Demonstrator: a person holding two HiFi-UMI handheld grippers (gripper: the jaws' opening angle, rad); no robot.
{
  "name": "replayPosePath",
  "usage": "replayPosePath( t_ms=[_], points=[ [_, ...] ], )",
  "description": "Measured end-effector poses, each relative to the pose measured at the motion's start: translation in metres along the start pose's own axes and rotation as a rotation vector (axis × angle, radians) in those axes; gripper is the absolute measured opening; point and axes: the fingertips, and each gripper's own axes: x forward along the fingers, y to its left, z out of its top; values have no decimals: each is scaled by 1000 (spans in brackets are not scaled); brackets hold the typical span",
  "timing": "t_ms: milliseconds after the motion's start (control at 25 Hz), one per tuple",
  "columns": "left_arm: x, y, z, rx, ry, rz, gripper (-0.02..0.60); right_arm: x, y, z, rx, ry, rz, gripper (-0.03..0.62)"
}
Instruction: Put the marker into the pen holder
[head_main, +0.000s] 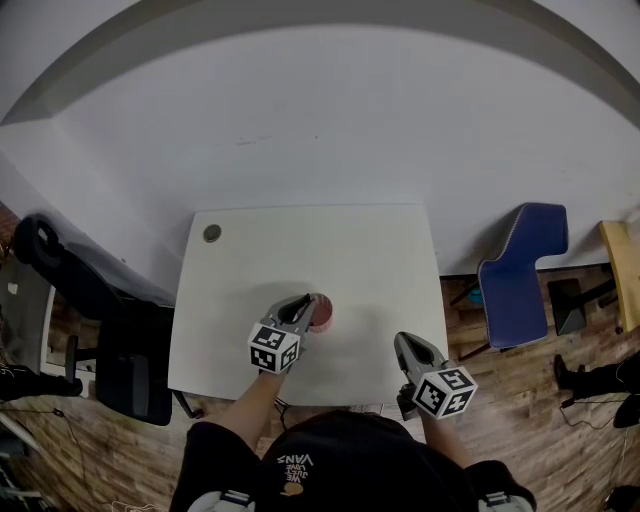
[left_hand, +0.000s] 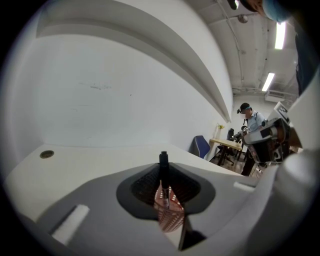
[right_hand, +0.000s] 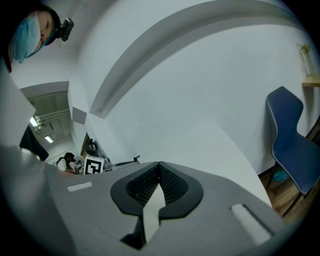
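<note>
- White wall is filling the upper half of the head view. Wood-plank floor is showing at lower right, a blue padded chair is sitting at right, and a black office chair at left.
- Square white table is taking up the centre of the frame, with a small round grey grommet near its upper left corner.
- Red round wire-mesh pen holder is standing on the table at frame centre, towards the near edge.
- Left gripper is reaching over the holder from the lower left. Its jaws are pressing together on a slim black marker with a white label band, keeping it upright with the cap end poking above the jaws.
- Marker's lower end is appearing to dip into the holder's mouth at bottom centre of the left gripper view. Whether it is touching the bottom is not showing.
- Right gripper is hanging at lower right by the table's near edge, well apart from the holder. Its jaws are meeting tip to tip with nothing between them.
- Judging the step: insertion is looking almost done, with letting go not yet done.
- Judging the handling: the marker is probably light and stiff, with a smooth plastic barrel that is likely slippery. Gripping across the barrel just below the cap and keeping it vertical is looking the safest.
- Mesh holder is probably light too, so a sideways push from the marker is risking a tip-over.
</note>
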Motion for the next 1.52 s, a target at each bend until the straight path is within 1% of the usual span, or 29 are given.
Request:
replayPosePath(
  t_ms=[320,800,1200,1520],
  points=[
    [2,-8,2,-6,-9,-41,111,2,2,1,-4,-3,7,2],
    [1,-10,6,-20,-19,-64,127,1,7,2,-7,-4,2,2],
    [-13,-16,29,-26,-107,-101,127,-2,18,2,-22,-9,7,2],
    [-37,-18,49,-21,-172,-101,127,-1,34,0,-37,-19,17,2]
  ],
)
